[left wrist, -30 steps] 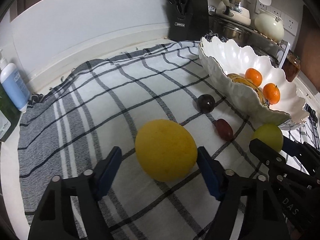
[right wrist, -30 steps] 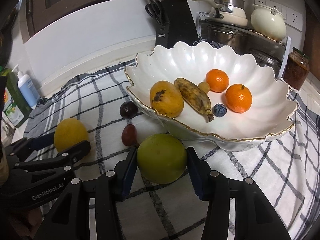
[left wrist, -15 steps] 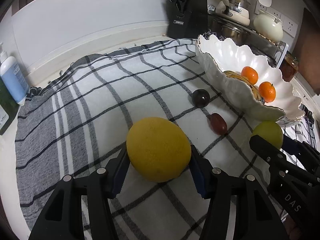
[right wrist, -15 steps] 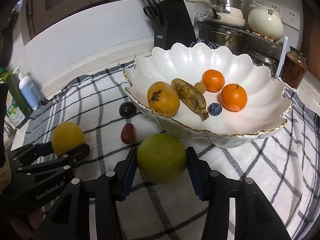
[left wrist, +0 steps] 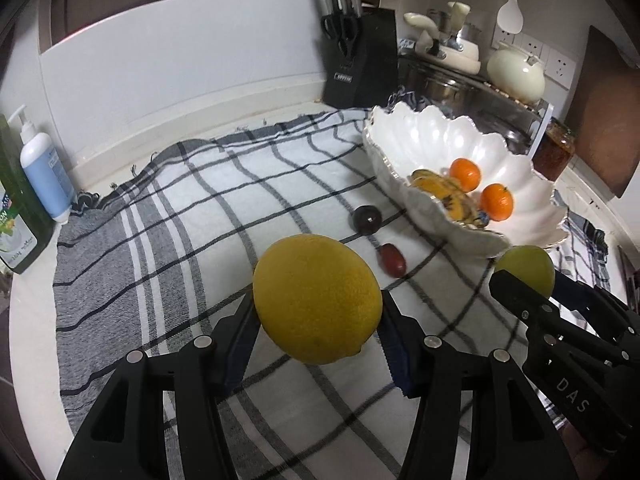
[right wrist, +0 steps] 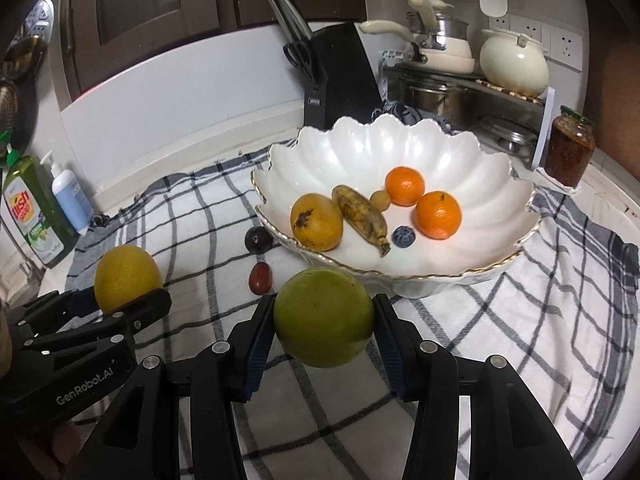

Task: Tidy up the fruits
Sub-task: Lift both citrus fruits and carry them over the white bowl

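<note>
My left gripper (left wrist: 316,336) is shut on a big yellow fruit (left wrist: 317,303) and holds it above the checked cloth; it also shows in the right wrist view (right wrist: 126,276). My right gripper (right wrist: 323,338) is shut on a green round fruit (right wrist: 323,316), lifted just in front of the white scalloped bowl (right wrist: 472,168). The bowl holds two oranges (right wrist: 438,215), a spotted banana (right wrist: 362,216), a yellow mango (right wrist: 316,222) and a blueberry (right wrist: 403,237). A dark plum (right wrist: 259,239) and a red date (right wrist: 260,278) lie on the cloth left of the bowl.
A black knife block (right wrist: 340,76) stands behind the bowl. Pots and a cream kettle (right wrist: 514,62) sit on a rack at the back right, with a jar (right wrist: 570,146) beside it. Soap bottles (right wrist: 34,204) stand at the far left edge.
My left gripper closed on the yellow fruit and lifted it off the cloth. My right gripper, holding the green fruit, rose as well.
</note>
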